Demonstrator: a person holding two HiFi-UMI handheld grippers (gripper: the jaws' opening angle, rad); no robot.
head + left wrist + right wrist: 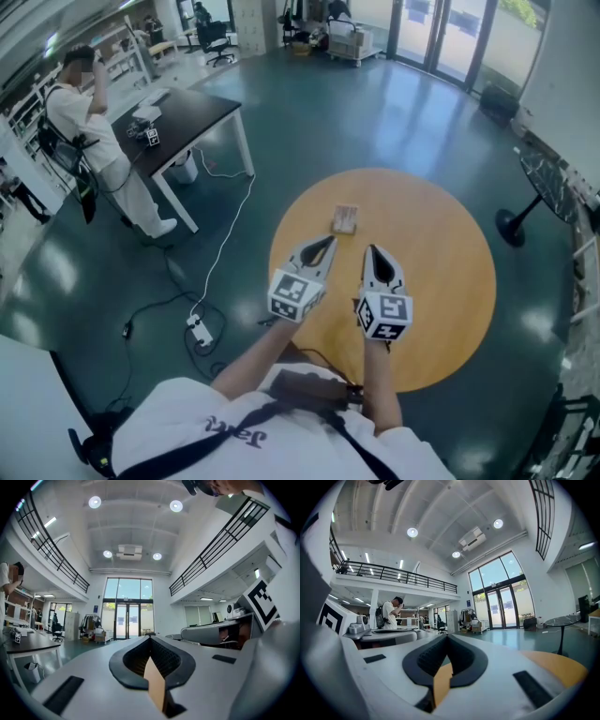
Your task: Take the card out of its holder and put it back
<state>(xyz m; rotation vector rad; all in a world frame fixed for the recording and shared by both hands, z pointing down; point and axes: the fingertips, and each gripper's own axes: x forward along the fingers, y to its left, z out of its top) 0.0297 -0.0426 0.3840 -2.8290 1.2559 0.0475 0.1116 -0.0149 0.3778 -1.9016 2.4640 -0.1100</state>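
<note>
The card holder [345, 219] lies flat on the round wooden counter [441, 281], a little towards the far side from the middle. It is a small pale rectangle. Its long axis runs roughly away from the person, leaning slightly to one side, with a short end facing the grippers. At this size the card cannot be told apart from the holder, so I cannot tell whether it is seated inside.

Both grippers are held side by side over the near half of the counter, pointing level and away from the person. The left gripper [330, 241] has its jaws closed tip to tip. In its own view the black pads meet at the front, and only the tan of the counter shows through the gap behind them, so it holds nothing. The right gripper [372, 249] is the same: jaws together at the tips, nothing between them, tan counter showing behind.

The holder sits just beyond the two sets of tips, nearer the left gripper's line and touching neither. Neither gripper view shows it.

A second person [94, 122] stands off to the left beside a dark-topped counter [192, 117]. A white power strip [199, 330] with its cable lies on the teal floor [394, 122].
</note>
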